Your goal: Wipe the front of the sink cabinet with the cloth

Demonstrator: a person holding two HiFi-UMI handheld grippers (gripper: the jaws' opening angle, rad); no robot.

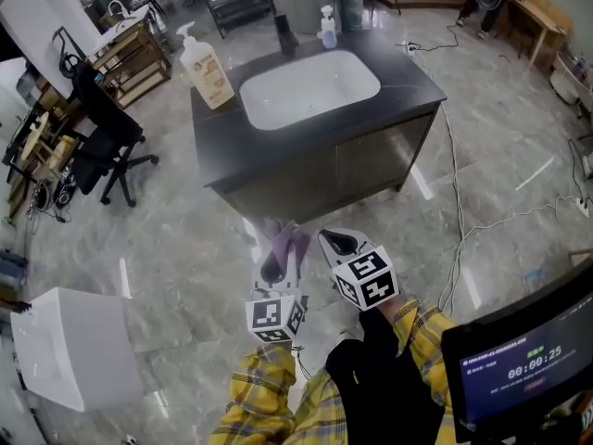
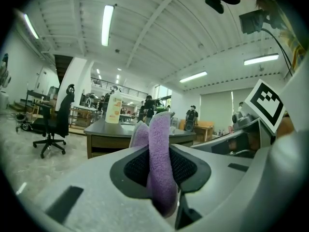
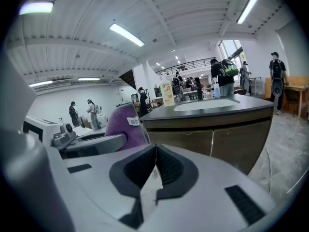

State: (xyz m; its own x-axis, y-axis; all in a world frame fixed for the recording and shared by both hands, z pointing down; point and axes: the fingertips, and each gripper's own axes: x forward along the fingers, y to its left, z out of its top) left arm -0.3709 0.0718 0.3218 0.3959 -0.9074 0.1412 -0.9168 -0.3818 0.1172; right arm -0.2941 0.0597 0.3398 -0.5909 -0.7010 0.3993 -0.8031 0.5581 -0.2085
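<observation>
Cloth (image 2: 161,163): purple, plush, folded into a thick upright wad that is pinched between the pads of the left gripper (image 1: 278,269). A good length stands out past the jaw tips. Judgement: it is held this way so that soft fabric, not hard plastic, meets the panel first. The right gripper's view shows the same wad from the side, with a small white tag on it. The right gripper (image 1: 341,244) is just beside the left one, jaws pressed together with nothing between them. It appears to be only a companion for now, kept close and out of the cloth's way. Both grippers point toward the sink cabinet (image 1: 371,160), held low in front of the person over bare marble floor (image 1: 185,248). They are well apart from the cabinet, and the cloth touches no part of it. The cabinet front is two brownish door panels under a dark countertop (image 1: 218,146) with a white basin (image 1: 310,86) set into it. A soap pump bottle (image 1: 206,68) stands at the countertop's left rear corner, clear of the face to be wiped. A white cable (image 1: 454,202) trails on the floor along the cabinet's right side and is a possible snag. Judgement: wiping has not yet begun. The next step is to close in and press the cloth flat on a door panel.
</observation>
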